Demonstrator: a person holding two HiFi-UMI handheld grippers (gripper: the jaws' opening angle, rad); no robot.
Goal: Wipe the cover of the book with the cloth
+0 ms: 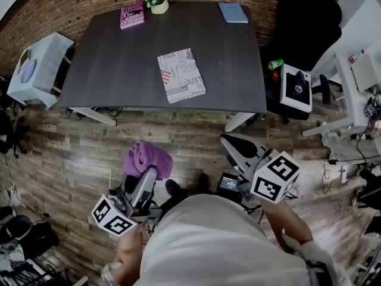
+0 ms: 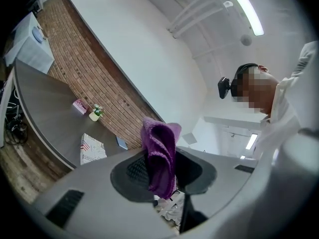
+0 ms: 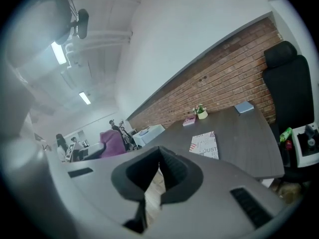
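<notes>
The book with a flag-and-newsprint cover lies flat near the front edge of the dark table. It also shows in the left gripper view and the right gripper view. My left gripper is held low over the wooden floor, well short of the table, and is shut on a purple cloth. The cloth stands bunched up between the jaws of that gripper. My right gripper is also short of the table, and its jaws are shut with nothing between them.
At the table's far edge lie a pink book, a small flower pot and a blue book. A black office chair stands at the right. A white side table stands at the left, and a white box with a green can sits by the right corner.
</notes>
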